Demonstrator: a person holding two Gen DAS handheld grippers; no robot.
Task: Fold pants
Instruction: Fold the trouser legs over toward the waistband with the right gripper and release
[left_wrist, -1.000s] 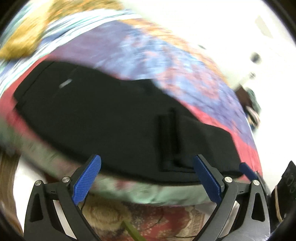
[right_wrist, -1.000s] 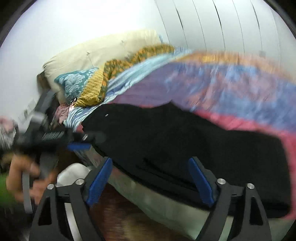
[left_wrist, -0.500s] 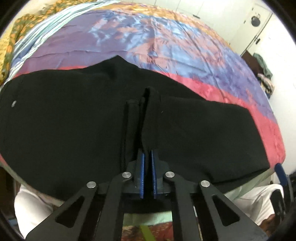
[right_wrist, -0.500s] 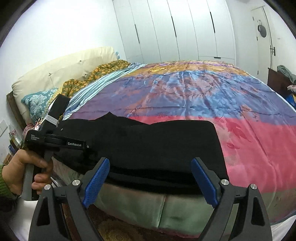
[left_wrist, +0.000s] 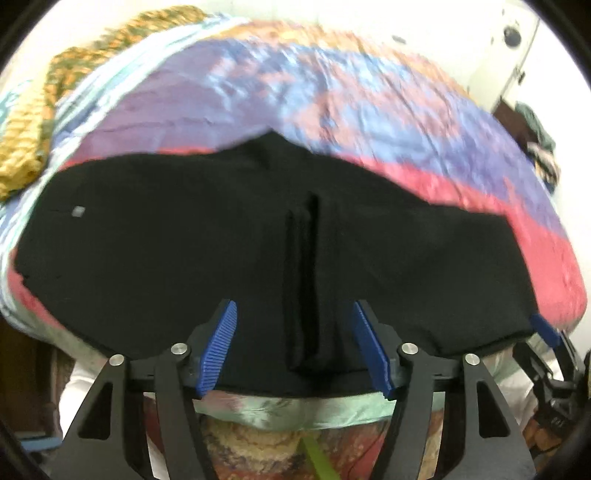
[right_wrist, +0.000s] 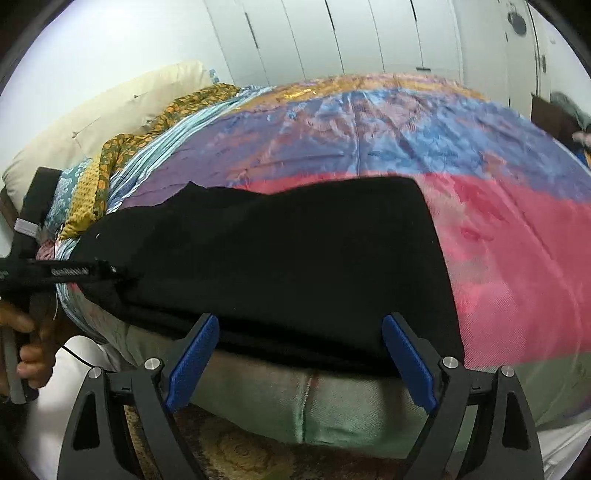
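Black pants (left_wrist: 184, 258) lie folded lengthwise along the near edge of a bed with a colourful satin spread (left_wrist: 295, 92). A raised vertical fold (left_wrist: 306, 280) stands at their middle. My left gripper (left_wrist: 293, 349) is open, its blue pads on either side of that fold at the pants' near edge. My right gripper (right_wrist: 299, 363) is open and empty at the near edge of the pants (right_wrist: 277, 258) by their right end. The left gripper also shows at the left of the right wrist view (right_wrist: 74, 275), held by a hand.
Pillows (right_wrist: 110, 110) and a yellow patterned cloth (right_wrist: 110, 155) lie at the head of the bed on the left. White wardrobe doors (right_wrist: 369, 37) stand behind. The bed's green side panel (right_wrist: 295, 398) drops to a patterned rug (right_wrist: 236, 458).
The left gripper, shut on the pants' middle fold half a second ago, has opened and drawn back a little. The right gripper stays open and has moved closer to the pants' edge.
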